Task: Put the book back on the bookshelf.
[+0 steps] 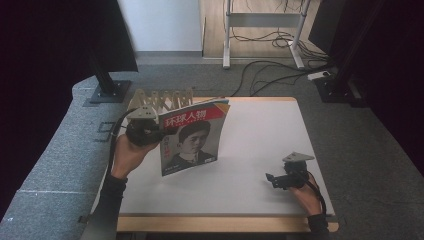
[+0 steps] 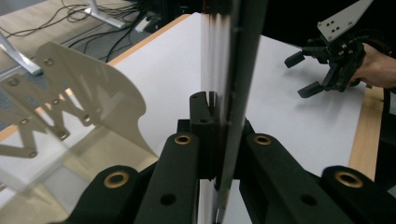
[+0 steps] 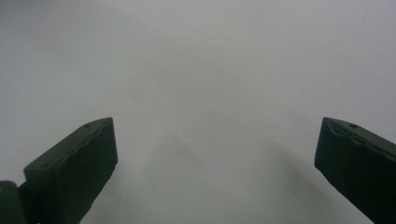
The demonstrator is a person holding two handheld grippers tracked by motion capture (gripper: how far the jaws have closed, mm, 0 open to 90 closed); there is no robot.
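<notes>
One magazine (image 1: 192,137) upright, left claw (image 1: 161,131).

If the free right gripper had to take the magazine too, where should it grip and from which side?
Probably the magazine's free right edge, approached from the right with fingers spanning front and back. It stands upright, cover toward the person, and the left gripper already clamps its left edge; the right gripper waits open, low on the table.

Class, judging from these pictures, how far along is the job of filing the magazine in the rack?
Done: the left hand-held gripper has the magazine clamped by its edge and raised upright. In hand: it hangs beside the wooden rack. Left: slotting it in. The right hand-held gripper waits open over the white table.
</notes>
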